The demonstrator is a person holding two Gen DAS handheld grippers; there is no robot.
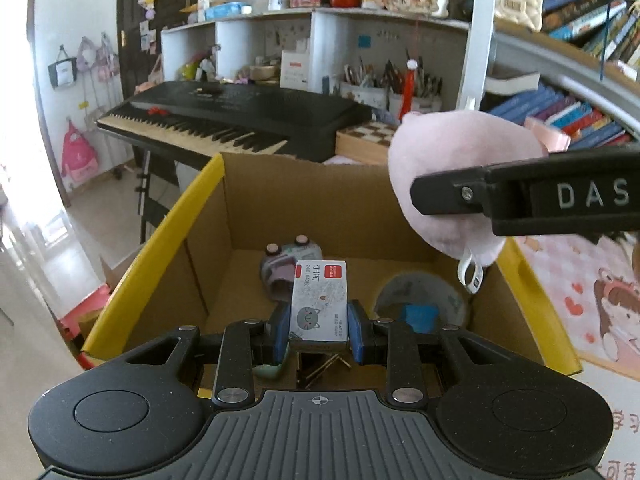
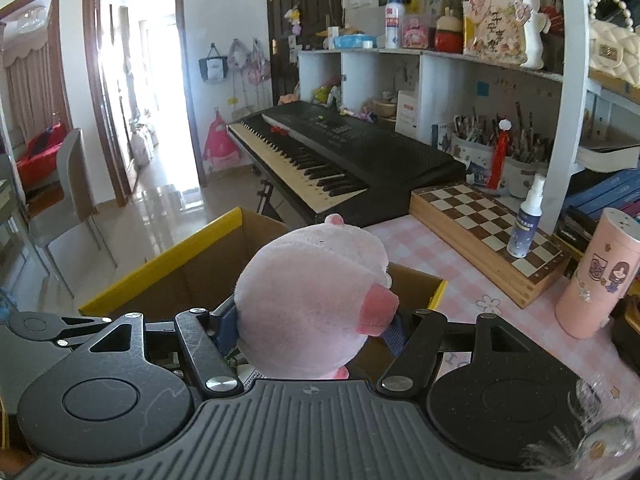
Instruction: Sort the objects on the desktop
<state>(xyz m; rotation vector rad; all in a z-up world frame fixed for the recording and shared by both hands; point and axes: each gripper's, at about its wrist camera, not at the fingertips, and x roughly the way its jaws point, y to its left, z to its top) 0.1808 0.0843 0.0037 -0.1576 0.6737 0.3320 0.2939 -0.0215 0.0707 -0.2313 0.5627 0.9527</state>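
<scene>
While its blue pads clamp the sides of a small staple box (image 1: 319,306), the left gripper (image 1: 319,334) holds it upright over the open cardboard box (image 1: 256,208) with yellow-taped rims. Beside it the right gripper (image 2: 310,330) squeezes a pink plush toy (image 2: 308,300) above the same carton's right wall. Down on the carton floor lie a grey toy car (image 1: 280,264), a round grey item (image 1: 420,300) and some loose clips (image 1: 324,366); beyond stand a black keyboard (image 1: 224,116) and a chessboard (image 2: 488,232) on the pink desk mat (image 2: 432,264).
</scene>
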